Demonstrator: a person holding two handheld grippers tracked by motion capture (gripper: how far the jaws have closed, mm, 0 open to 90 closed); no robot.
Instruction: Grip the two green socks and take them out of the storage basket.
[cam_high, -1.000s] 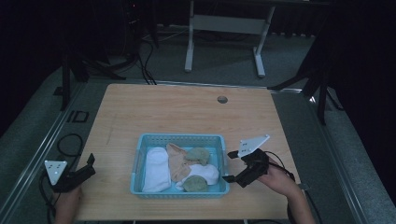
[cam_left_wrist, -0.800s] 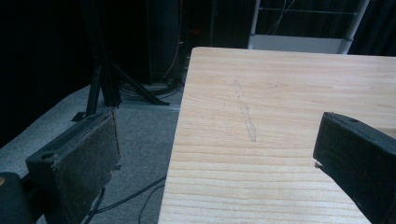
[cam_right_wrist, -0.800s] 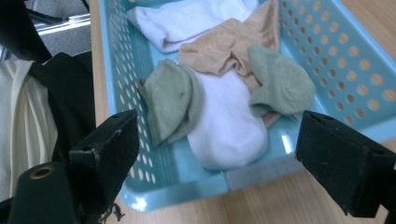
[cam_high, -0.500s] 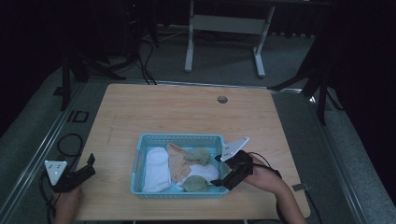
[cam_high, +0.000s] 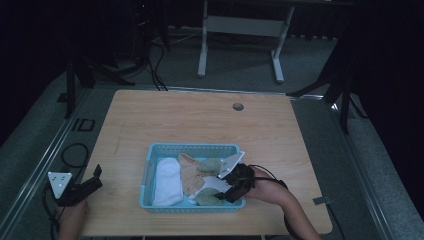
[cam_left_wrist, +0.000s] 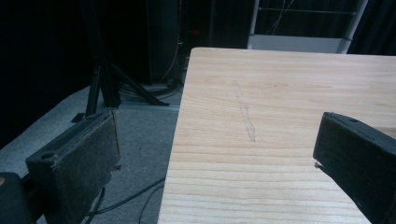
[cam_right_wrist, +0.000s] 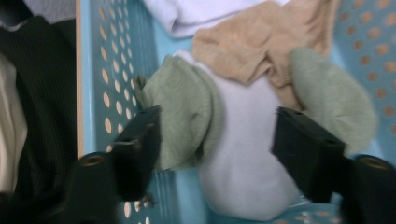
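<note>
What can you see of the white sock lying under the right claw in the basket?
The white sock looks like soft, smooth knit, bunched into a rounded lump on the floor of the blue perforated basket. A green sock overlaps one edge and a tan sock drapes over its far end; another green sock lies along its other side. The right claw straddles it and the first green sock, its jaws having just been closing; the pads do not yet clearly press.

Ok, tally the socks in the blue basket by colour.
White socks: 2
Tan socks: 1
Green socks: 2
Total: 5, as far as the pile in the basket shows.
</note>
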